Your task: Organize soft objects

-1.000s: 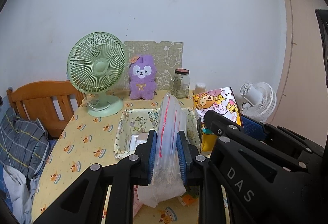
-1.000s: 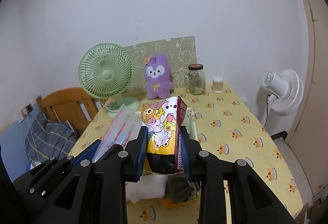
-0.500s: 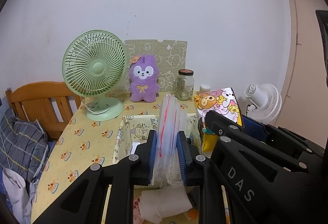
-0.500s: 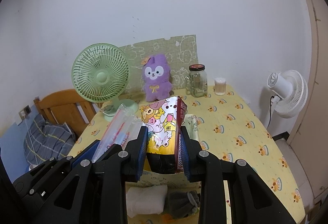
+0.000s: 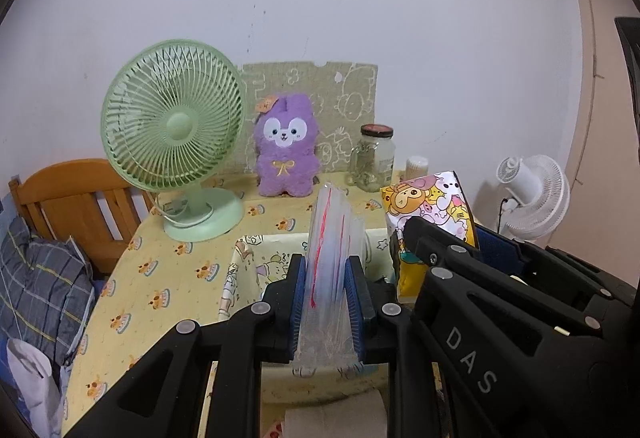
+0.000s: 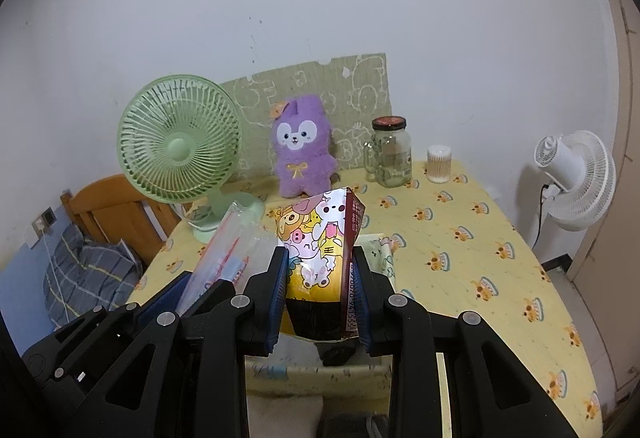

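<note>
My left gripper (image 5: 327, 270) is shut on a stack of clear zip bags with red lines (image 5: 330, 250), held upright over a cream fabric storage box (image 5: 256, 250) on the table. My right gripper (image 6: 320, 270) is shut on a cartoon-printed snack bag (image 6: 320, 238), also above the fabric storage box (image 6: 384, 254). In the left wrist view the snack bag (image 5: 428, 197) shows at right, with the right gripper's black body below it. In the right wrist view the zip bags (image 6: 228, 250) stand at left. A purple plush toy (image 5: 285, 153) sits at the table's back.
A green desk fan (image 5: 172, 129) stands at back left, a glass jar (image 5: 372, 157) and a small cotton-swab tub (image 6: 439, 163) at back right. A white fan (image 6: 576, 177) stands off the table's right edge. A wooden chair (image 5: 72, 193) with folded plaid cloth (image 5: 40, 286) is left. A white folded cloth (image 5: 332, 414) lies near.
Both grippers have moved forward over the table with their loads; the fabric box and the things at the back now look nearer, and the white cloth has slipped lower in view.
</note>
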`<state>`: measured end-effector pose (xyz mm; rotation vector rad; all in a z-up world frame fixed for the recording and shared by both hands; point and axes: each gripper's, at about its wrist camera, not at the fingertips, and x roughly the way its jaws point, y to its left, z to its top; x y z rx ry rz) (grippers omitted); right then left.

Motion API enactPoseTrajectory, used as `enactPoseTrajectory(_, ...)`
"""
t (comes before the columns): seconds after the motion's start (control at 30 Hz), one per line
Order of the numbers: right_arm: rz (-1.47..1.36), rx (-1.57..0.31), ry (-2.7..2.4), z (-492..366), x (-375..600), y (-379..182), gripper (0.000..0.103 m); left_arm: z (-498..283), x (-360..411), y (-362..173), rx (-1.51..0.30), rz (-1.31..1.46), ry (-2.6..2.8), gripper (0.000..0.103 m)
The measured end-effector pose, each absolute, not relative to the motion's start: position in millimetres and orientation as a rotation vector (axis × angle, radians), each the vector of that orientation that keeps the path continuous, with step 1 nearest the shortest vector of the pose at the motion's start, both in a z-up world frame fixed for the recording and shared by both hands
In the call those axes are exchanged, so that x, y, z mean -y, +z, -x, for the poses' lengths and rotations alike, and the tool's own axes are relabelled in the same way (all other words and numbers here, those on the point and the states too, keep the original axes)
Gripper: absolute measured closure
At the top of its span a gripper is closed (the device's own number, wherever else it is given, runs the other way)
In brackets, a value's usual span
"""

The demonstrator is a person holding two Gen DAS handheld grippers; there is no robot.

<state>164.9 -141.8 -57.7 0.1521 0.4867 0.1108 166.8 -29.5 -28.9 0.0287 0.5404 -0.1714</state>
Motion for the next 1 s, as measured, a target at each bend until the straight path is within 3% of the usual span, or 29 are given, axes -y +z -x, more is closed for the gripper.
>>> enactPoseTrajectory(0.4, -0.144, -0.532, 0.101, -214.9, 140.4, -87.4, 0.070, -213.4, 26.5, -61.2, -0.609, -0.008, -0.180, 0.082)
enactPoseTrajectory(0.6, -0.141, -0.562, 0.115, -226.9, 136.8, -100.7, 0.070, -221.3, 22.4, -72.6, -0.643, -0.007, -0.153, 0.060)
enactPoseTrajectory(0.67, -0.139, -0.566, 0.124, -228.7, 135.6, -102.8, 0.070, -222.6, 21.5, -74.7, -0.647, -0.012, -0.138, 0.041)
enactPoseTrajectory(0.87, -0.134, -0.585, 0.145, -235.3, 131.1, -110.1, 0.067, -226.0, 17.3, -81.7, -0.677, -0.012, -0.118, 0.034)
enactPoseTrajectory(0.93, -0.141, -0.593, 0.153, -237.7, 130.3, -112.9, 0.063, -226.8, 17.3, -83.4, -0.680, -0.018, -0.113, 0.031)
enactPoseTrajectory(1.0, -0.144, -0.595, 0.155, -239.6, 129.0, -115.1, 0.051, -226.8, 17.5, -84.7, -0.683, -0.020, -0.116, 0.028)
